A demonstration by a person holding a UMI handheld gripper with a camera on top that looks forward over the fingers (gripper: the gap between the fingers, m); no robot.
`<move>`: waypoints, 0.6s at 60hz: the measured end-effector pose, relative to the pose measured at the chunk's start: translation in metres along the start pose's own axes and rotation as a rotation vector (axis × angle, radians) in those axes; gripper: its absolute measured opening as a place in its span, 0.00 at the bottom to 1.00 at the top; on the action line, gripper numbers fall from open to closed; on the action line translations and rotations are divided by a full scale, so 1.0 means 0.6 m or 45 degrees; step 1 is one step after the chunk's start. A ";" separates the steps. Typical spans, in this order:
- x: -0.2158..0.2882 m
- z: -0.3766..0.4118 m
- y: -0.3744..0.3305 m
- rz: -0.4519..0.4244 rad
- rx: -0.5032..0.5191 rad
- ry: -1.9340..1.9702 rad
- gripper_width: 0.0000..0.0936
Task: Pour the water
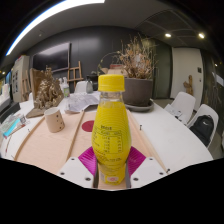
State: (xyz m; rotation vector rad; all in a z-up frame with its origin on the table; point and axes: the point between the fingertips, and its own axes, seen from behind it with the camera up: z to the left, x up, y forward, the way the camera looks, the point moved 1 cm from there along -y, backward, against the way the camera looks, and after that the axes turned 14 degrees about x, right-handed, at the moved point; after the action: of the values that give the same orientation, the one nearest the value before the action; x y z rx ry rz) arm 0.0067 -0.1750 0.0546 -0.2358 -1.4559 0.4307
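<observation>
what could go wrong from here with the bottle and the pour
The yellow bottle stands between the gripper fingers with its yellow cap on, so nothing can pour until it is off. The bottle is tall and narrow; an off-centre squeeze could probably tip it. The paper cup stands well off beside it on the table, so liquid might spill on the way over.

Dark wall (60, 45), ceiling lights (168, 35), white chairs (185, 105) around pale table (170, 140).

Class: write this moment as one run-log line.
task: pour water | gripper: shut on bottle | bottle: upright, yellow cap on | cup: beyond, to one side | pouring: not begun
</observation>
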 end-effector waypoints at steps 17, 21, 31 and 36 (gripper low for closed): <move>0.037 -0.011 -0.014 0.078 -0.084 0.051 0.33; 0.060 -0.008 -0.018 0.078 -0.098 0.040 0.33; 0.146 -0.001 -0.015 0.050 -0.143 -0.076 0.33; 0.201 0.014 -0.005 0.039 -0.164 -0.165 0.33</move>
State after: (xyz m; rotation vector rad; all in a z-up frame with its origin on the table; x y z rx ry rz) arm 0.0055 -0.1280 0.1658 -0.3383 -1.6112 0.3829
